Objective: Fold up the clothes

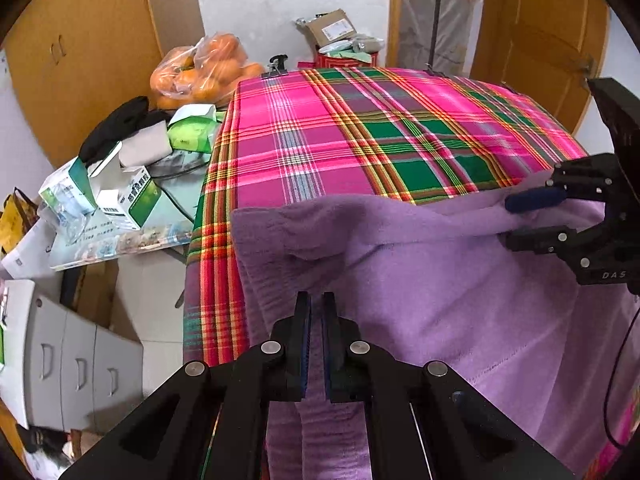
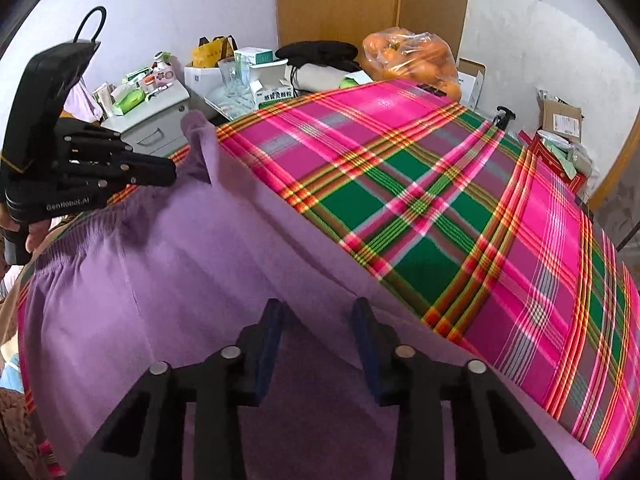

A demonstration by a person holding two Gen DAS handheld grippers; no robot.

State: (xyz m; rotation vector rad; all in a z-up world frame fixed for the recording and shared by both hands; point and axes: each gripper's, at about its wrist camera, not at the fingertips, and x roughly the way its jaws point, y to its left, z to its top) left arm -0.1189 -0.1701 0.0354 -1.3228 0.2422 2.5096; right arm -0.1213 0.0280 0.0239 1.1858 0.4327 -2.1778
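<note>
Your left gripper [image 1: 316,304] sits nearest, fingers drawn almost together with a fold of the purple garment [image 1: 420,280] pinched in the narrow slot between the pads. From the right wrist view that same gripper [image 2: 170,172] comes in from the left, closed on the garment's gathered edge, a corner of cloth standing up just past its tips.

Your right gripper [image 2: 318,312] stands well open above the purple cloth; whether a fingertip touches it, you cannot tell. From the left wrist view it [image 1: 510,220] reaches in from the right, its fingers apart on either side of the garment's far edge.

The garment lies on the near part of the tabletop, over the pink-and-green plaid cloth [image 1: 360,140], which is bare beyond it.

Farther off: a bag of oranges [image 1: 204,68] at the tabletop's far corner, boxes [image 1: 132,196] on a side surface, grey drawers [image 1: 76,364] below, a wooden wardrobe [image 1: 84,52] behind.
</note>
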